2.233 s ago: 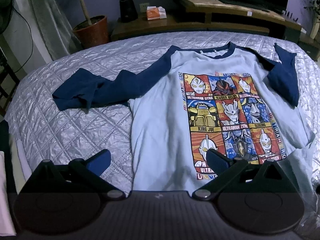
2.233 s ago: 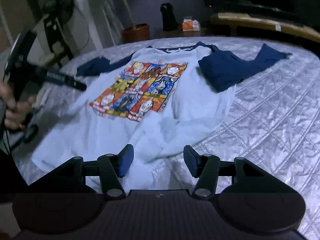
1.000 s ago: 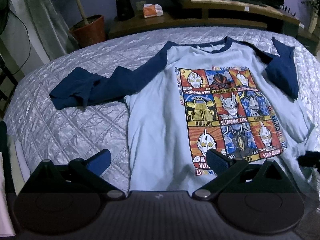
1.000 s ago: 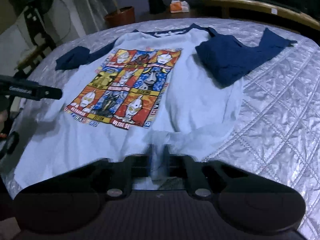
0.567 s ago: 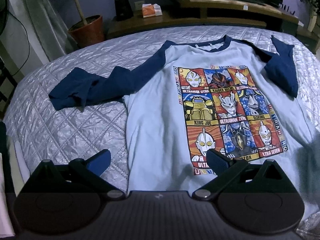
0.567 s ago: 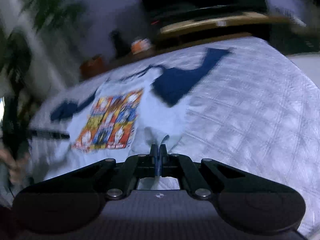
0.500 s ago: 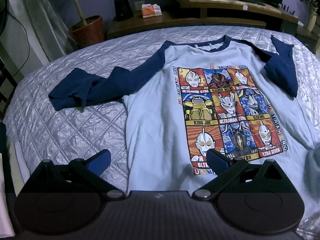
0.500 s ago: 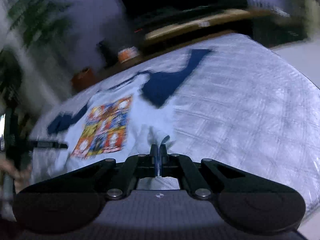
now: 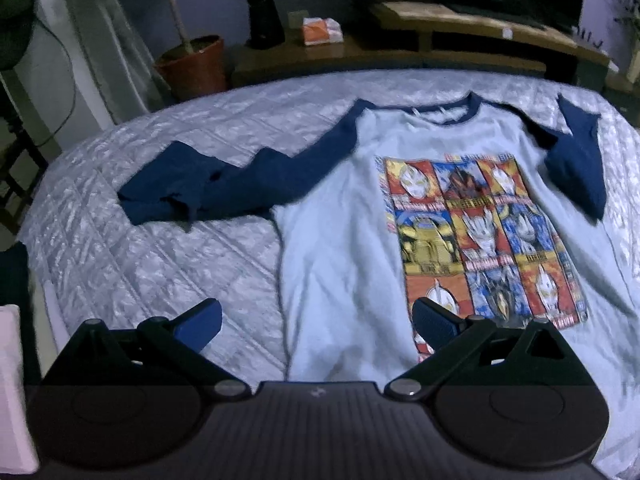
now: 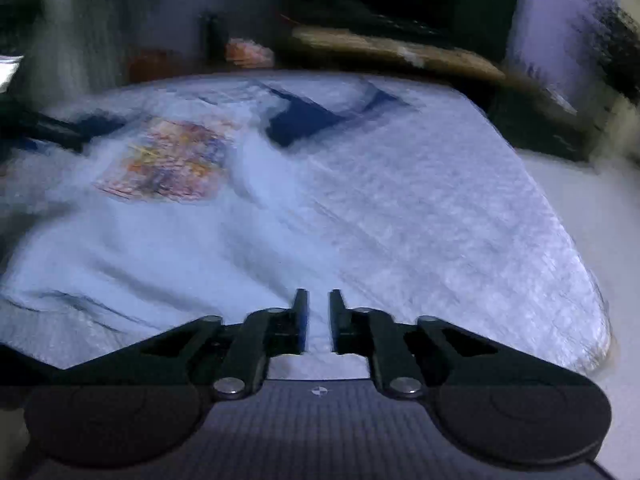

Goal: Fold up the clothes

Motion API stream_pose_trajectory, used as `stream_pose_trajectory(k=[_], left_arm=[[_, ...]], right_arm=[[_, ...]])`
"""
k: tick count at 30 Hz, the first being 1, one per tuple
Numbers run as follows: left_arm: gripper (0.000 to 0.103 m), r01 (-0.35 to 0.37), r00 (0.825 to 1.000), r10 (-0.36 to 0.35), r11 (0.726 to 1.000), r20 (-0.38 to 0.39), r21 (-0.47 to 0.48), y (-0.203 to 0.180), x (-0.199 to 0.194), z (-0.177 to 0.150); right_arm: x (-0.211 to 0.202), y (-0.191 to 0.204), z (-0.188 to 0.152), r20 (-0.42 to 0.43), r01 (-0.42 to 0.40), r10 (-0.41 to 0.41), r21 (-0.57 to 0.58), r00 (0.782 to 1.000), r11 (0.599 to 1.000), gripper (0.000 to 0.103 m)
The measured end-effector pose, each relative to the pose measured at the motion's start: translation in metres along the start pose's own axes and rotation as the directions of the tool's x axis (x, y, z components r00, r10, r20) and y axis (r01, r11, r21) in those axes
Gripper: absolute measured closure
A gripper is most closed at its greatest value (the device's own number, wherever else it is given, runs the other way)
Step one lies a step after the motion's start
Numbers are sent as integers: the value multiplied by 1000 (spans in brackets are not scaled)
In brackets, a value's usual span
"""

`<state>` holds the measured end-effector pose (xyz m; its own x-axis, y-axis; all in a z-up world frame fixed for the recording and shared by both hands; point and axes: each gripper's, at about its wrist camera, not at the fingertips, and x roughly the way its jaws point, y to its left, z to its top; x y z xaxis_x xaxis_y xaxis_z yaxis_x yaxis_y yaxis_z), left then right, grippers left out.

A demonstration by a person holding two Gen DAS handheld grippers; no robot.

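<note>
A light blue shirt [image 9: 348, 208] with navy sleeves and a cartoon print lies face up on the quilted bed [image 9: 140, 264]. Its left sleeve [image 9: 224, 184] stretches out to the left, bunched at the cuff, and its right sleeve [image 9: 576, 168] is folded back on itself. My left gripper [image 9: 316, 312] hovers open above the shirt's lower left hem, holding nothing. The right wrist view is blurred. There my right gripper [image 10: 318, 296] is over the shirt's [image 10: 160, 240] lower right corner. Its jaws are opening, with a narrow gap and pale cloth seen between them, not pressed.
Beyond the bed stand a potted plant [image 9: 192, 64], a dark speaker [image 9: 262, 16], an orange box [image 9: 322, 32] and a low wooden shelf [image 9: 460, 24]. The bed's right edge [image 10: 592, 320] drops to the floor. A pale cloth [image 9: 12, 380] lies at the left wrist view's lower left.
My right gripper shut on the shirt's lower right hem, drew it outward so that side lies flatter, and has now parted its jaws. My left gripper stayed still and open.
</note>
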<state>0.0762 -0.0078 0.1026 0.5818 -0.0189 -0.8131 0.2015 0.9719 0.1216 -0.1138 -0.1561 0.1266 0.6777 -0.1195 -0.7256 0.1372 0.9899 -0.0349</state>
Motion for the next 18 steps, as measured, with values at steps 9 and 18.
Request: stream_pose_trajectory(k=[9, 18], left_arm=[[2, -39, 999, 39, 993, 3, -111, 37, 2, 11], [2, -38, 999, 42, 990, 28, -135, 52, -7, 11]], right_arm=[[38, 205, 26, -116, -403, 420, -588, 900, 702, 32], [96, 253, -1, -203, -460, 422, -537, 884, 707, 46]])
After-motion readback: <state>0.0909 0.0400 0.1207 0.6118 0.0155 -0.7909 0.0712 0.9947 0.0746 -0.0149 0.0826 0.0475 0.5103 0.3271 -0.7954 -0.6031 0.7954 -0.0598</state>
